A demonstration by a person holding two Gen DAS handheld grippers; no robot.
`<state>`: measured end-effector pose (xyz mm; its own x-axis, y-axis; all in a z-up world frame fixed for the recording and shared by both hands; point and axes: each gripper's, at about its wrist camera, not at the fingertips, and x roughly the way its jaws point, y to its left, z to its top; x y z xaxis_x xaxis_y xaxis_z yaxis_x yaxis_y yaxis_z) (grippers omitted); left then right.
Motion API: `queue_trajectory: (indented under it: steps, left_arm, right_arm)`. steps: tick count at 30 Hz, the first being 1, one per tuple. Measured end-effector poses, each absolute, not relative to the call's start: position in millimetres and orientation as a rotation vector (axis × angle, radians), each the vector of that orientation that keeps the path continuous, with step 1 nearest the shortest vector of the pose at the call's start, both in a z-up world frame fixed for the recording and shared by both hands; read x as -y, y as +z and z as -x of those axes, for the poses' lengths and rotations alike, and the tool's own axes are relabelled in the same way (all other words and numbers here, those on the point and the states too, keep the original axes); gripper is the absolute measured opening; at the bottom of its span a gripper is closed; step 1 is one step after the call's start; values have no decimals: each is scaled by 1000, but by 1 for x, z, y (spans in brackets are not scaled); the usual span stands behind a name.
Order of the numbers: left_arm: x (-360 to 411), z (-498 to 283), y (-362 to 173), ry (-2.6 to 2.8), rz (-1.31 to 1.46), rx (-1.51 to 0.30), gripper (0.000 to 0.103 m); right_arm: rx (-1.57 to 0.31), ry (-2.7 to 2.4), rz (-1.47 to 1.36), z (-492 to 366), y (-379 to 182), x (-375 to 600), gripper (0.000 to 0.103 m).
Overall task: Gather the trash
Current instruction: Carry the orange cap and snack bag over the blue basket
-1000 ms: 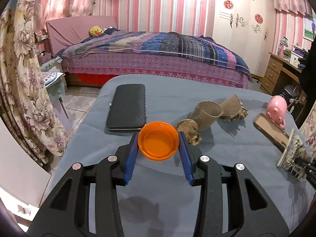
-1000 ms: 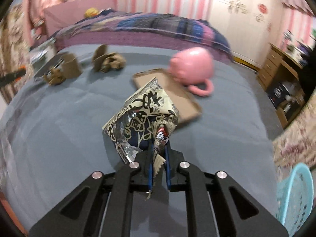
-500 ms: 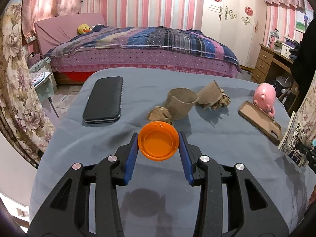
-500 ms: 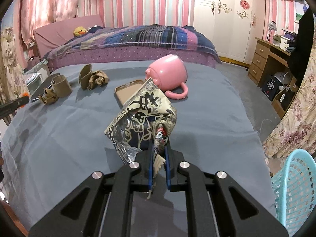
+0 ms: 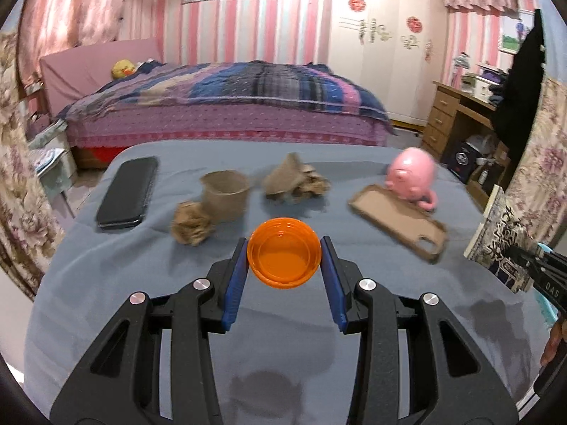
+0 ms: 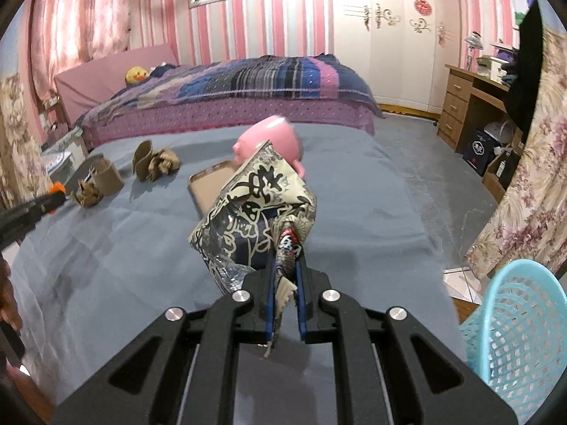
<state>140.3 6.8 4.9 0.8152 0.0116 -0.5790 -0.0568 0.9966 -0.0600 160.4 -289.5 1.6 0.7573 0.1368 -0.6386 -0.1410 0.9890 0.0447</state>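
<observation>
I have the left gripper (image 5: 284,260) pinching an orange lid (image 5: 284,257) between its blue pads, one pad on each side of the rim, the hollow side facing up toward the camera. The lid hangs clear above the grey-covered worktop (image 5: 141,283), whose cloth shows beneath it.

My right gripper (image 6: 285,276) is pressed together on a crumpled snack wrapper (image 6: 255,209), cream with black lettering and a silvery inside. The pads bite its lower twisted corner, and the rest of the bag stands up ahead of the fingers, off the cloth. In the left view that same wrapper shows at the far right edge, with the tip of the right gripper on it.

Trash lying on the worktop ahead of the left gripper: a brown paper cup (image 5: 225,194) on its side, a crumpled brown paper ball (image 5: 191,223) touching its near left flank, and a second heap of crushed brown paper (image 5: 296,184) well to the right of the cup. Left of these lies a black case (image 5: 128,192). To the right, a tan phone case (image 5: 398,225) lies flat with a pink mug (image 5: 411,177) tipped over at its far edge.

A light blue mesh basket (image 6: 514,322) stands low to the right of the right gripper, beyond the worktop's edge.
</observation>
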Motion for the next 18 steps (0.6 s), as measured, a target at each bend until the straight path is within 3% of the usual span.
queue_trajectory:
  steps: [18]
  left_arm:
    - [163,-126,26,-223,15,-593,39]
  right_arm:
    - [-672,-141,-18,-84,32,475,10]
